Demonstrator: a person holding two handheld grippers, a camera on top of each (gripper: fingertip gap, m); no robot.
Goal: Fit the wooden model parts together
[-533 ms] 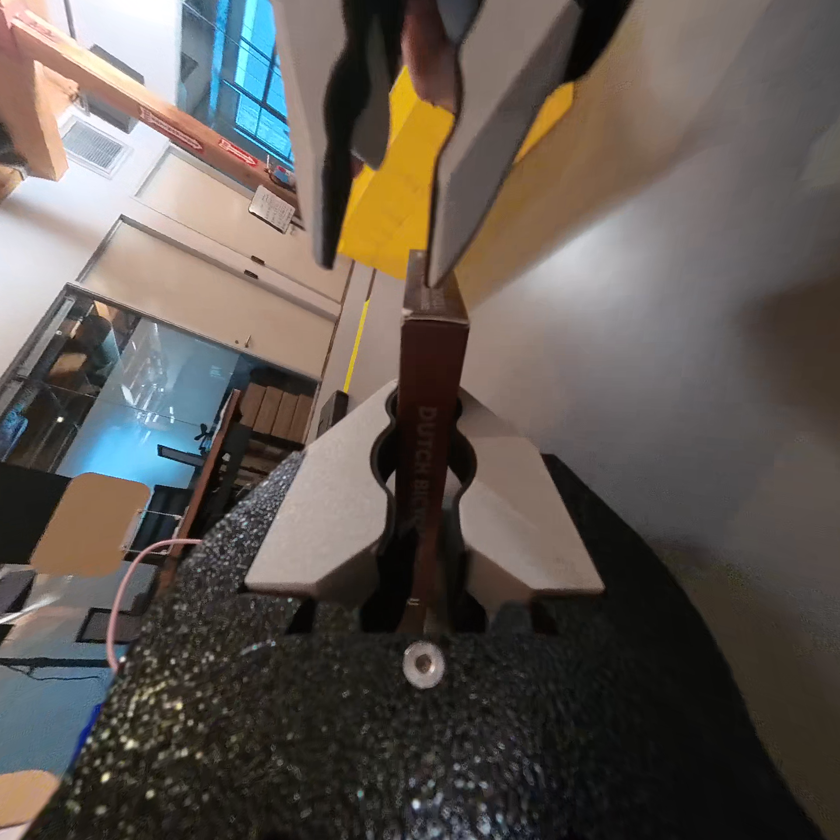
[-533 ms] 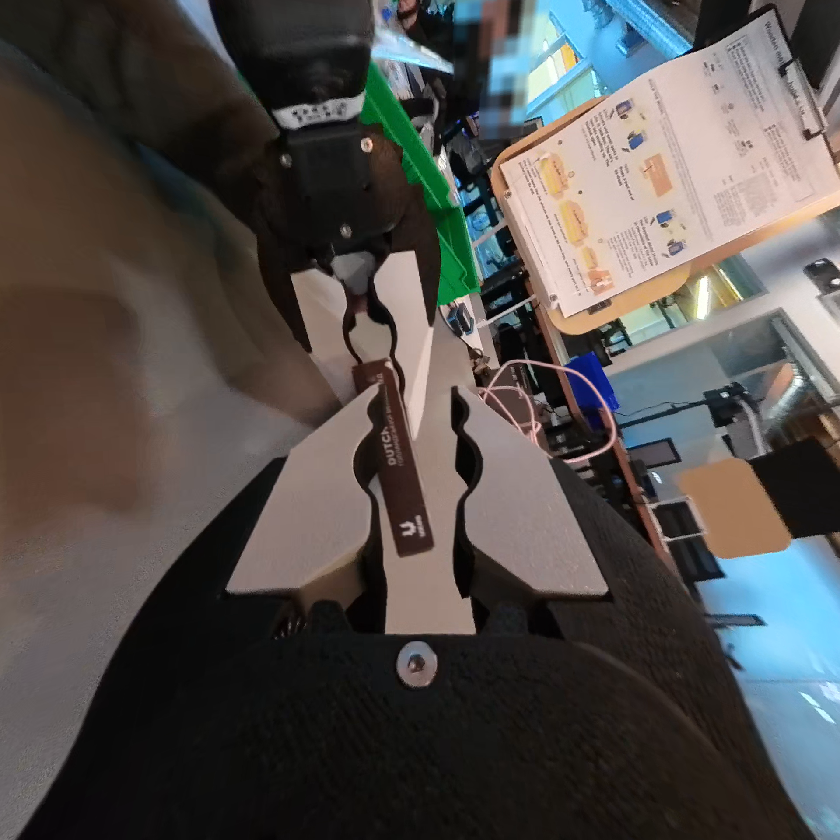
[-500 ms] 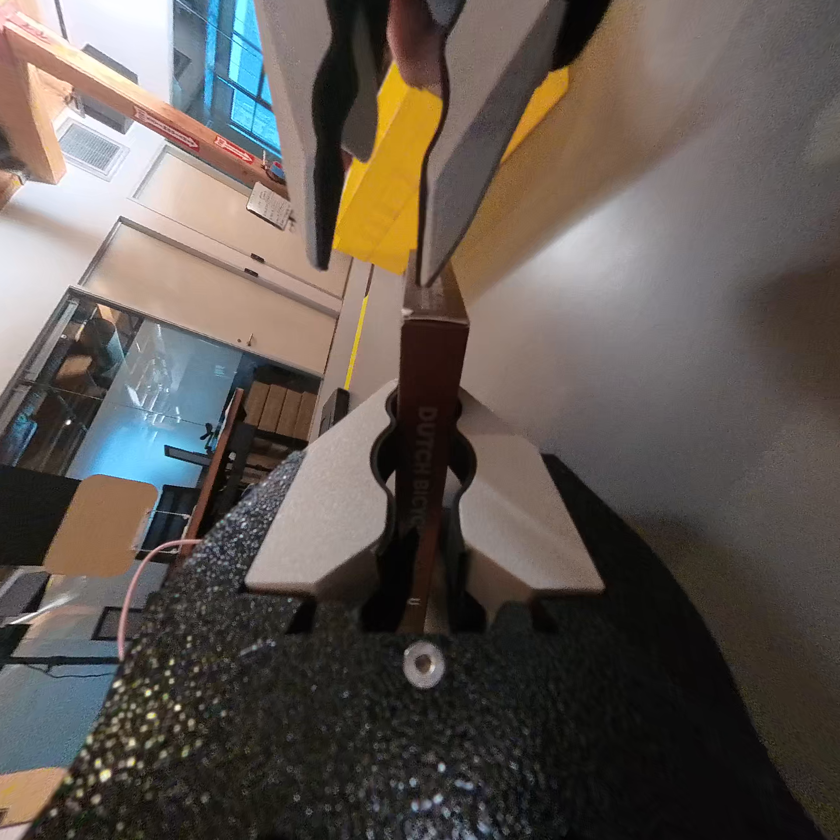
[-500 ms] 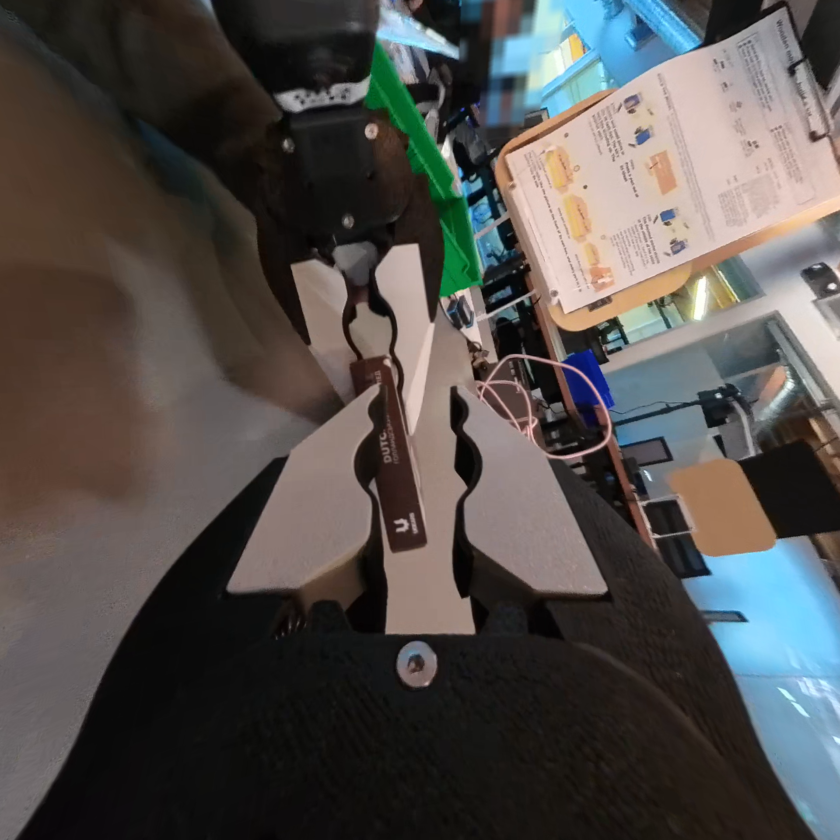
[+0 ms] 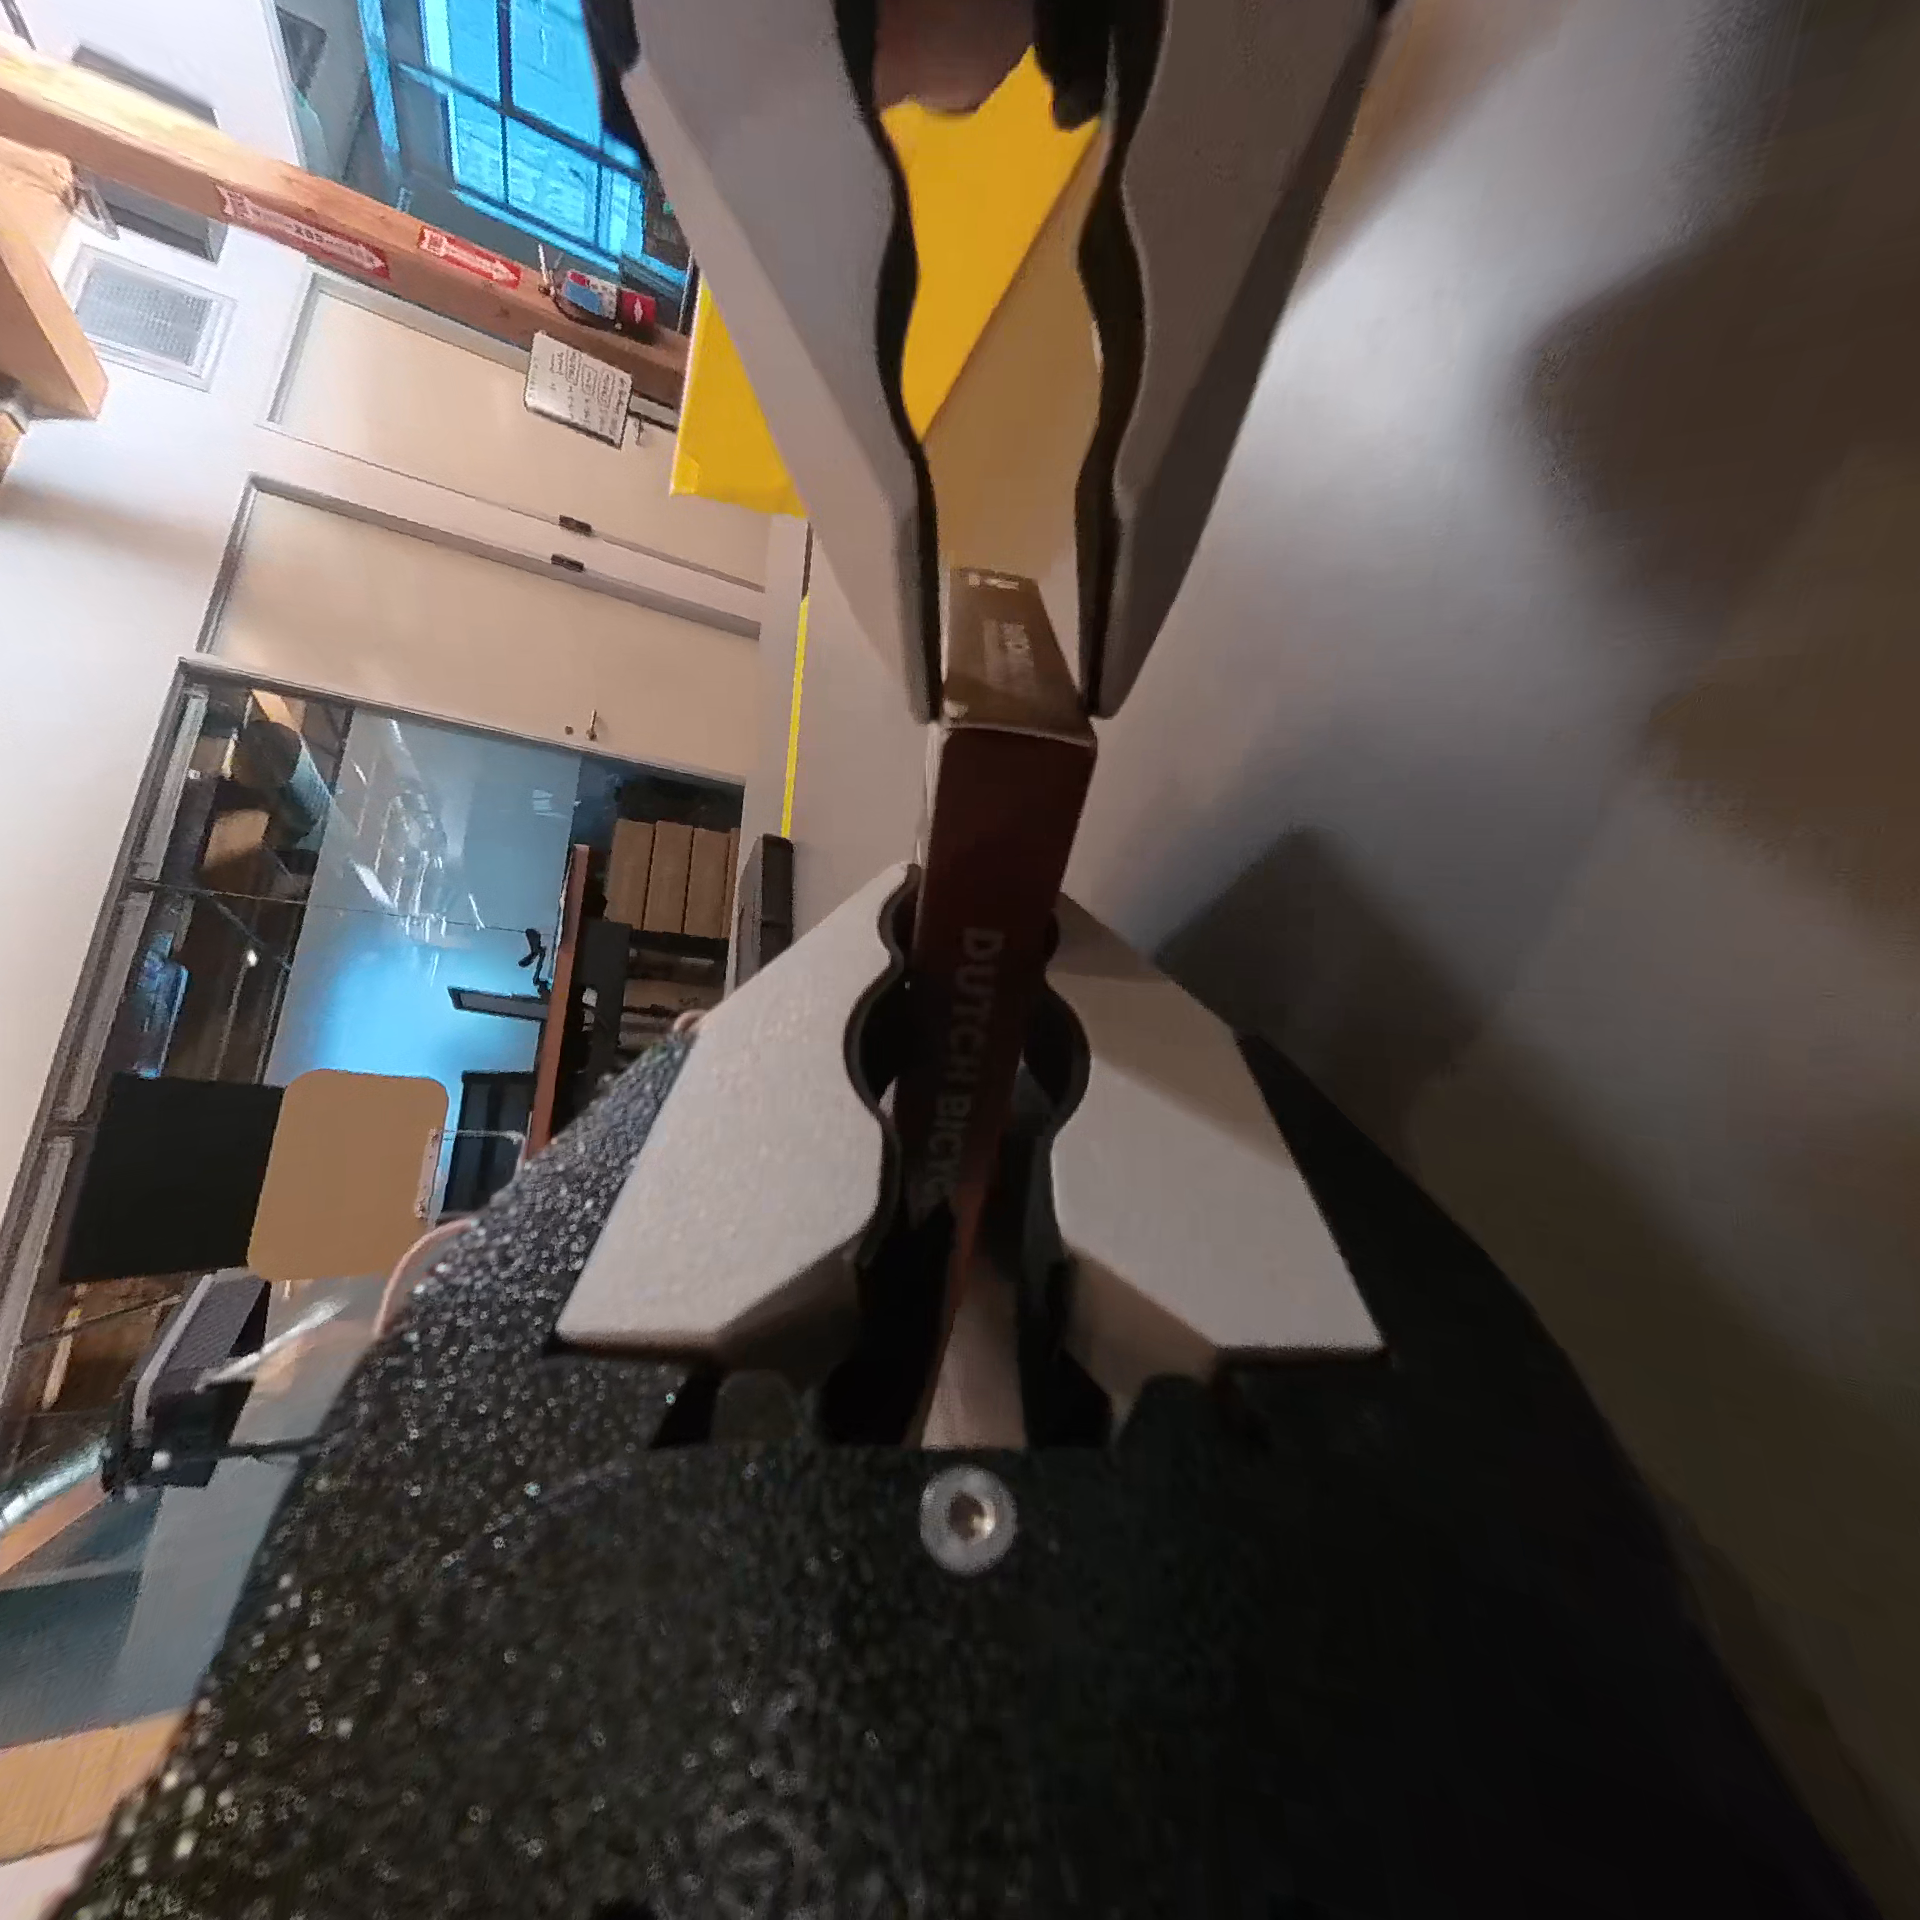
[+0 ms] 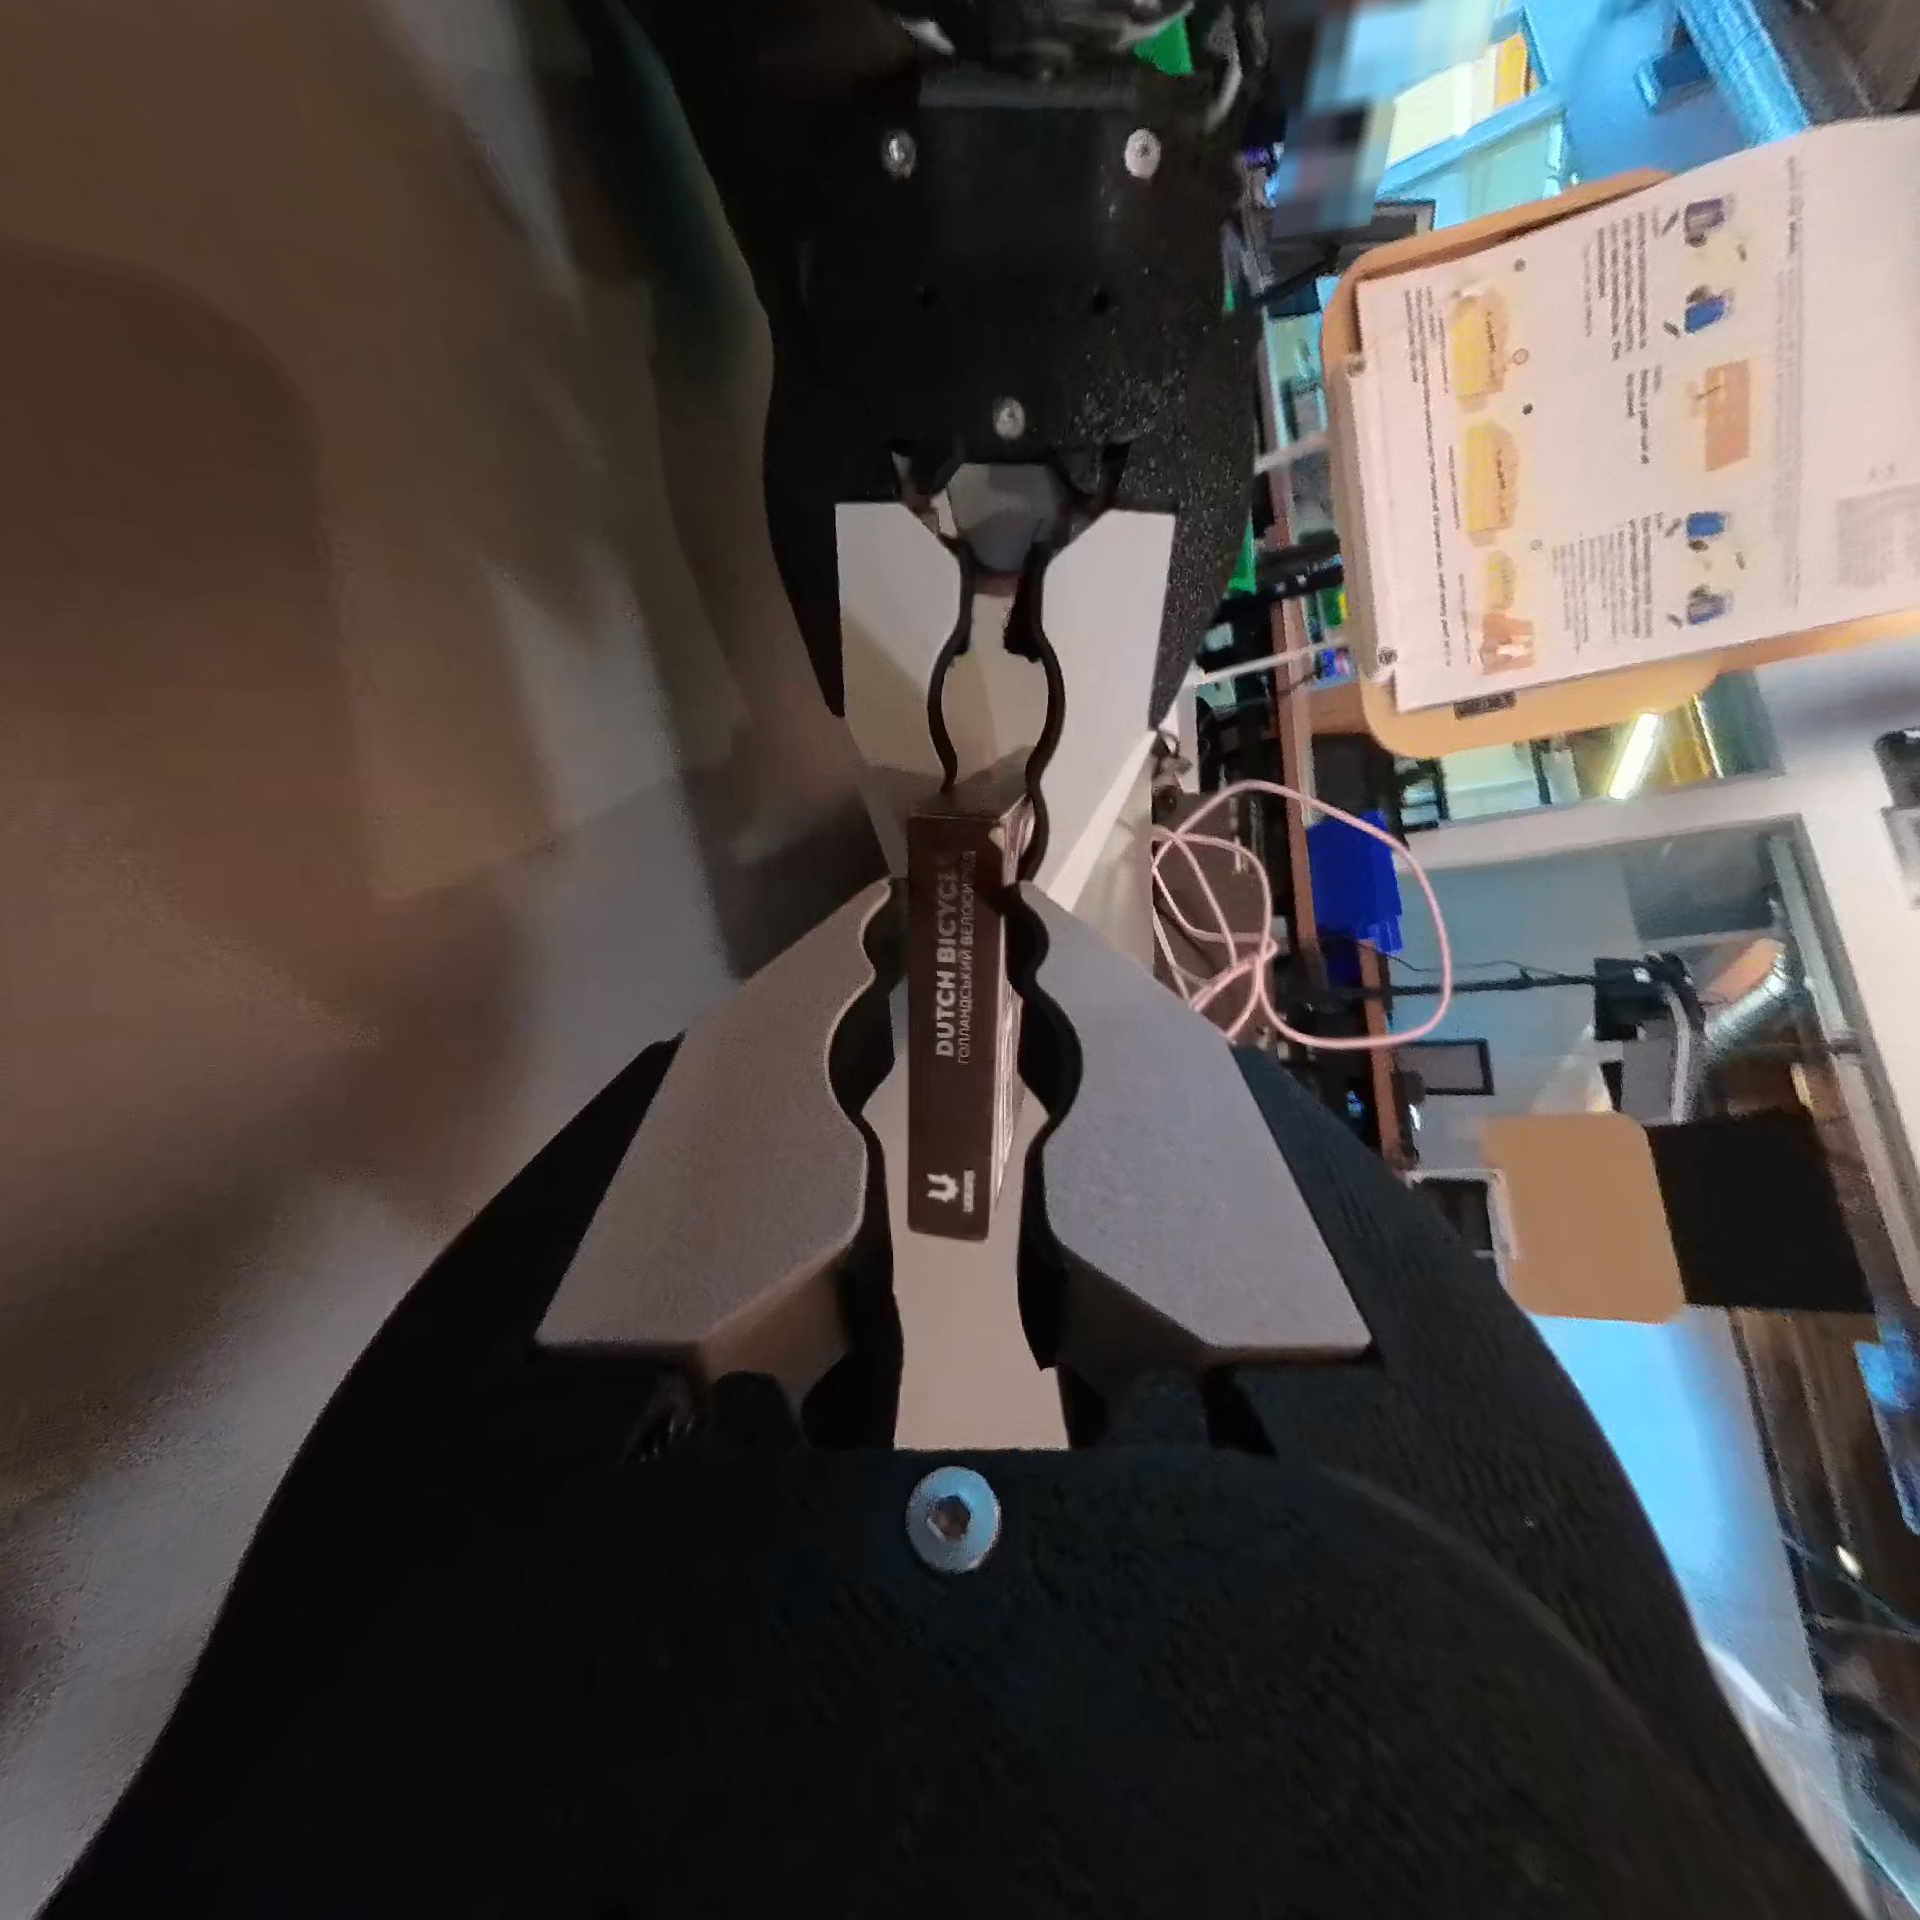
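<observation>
A thin dark brown box (image 5: 1003, 821) with white print is held in the air between both grippers, above a grey table. My left gripper (image 5: 982, 904) is shut on one end of it. My right gripper (image 5: 1013, 712) comes in from the top of the left wrist view, with its fingertips pressed on both sides of the other end. In the right wrist view the box (image 6: 951, 1091) lies lengthwise between my right gripper's (image 6: 956, 894) jaws, and the left gripper (image 6: 992, 800) clamps its far end. No wooden model parts are visible.
A grey table top (image 5: 1507, 623) fills the right of the left wrist view, with a yellow bin (image 5: 727, 447) at its far edge. In the right wrist view a clipboard with an instruction sheet (image 6: 1610, 416), a pink cable (image 6: 1309, 935) and a green bin (image 6: 1164, 42) sit behind.
My right gripper has moved closer along the box and its jaws have closed from a loose gap onto the box's sides. The left gripper keeps its hold.
</observation>
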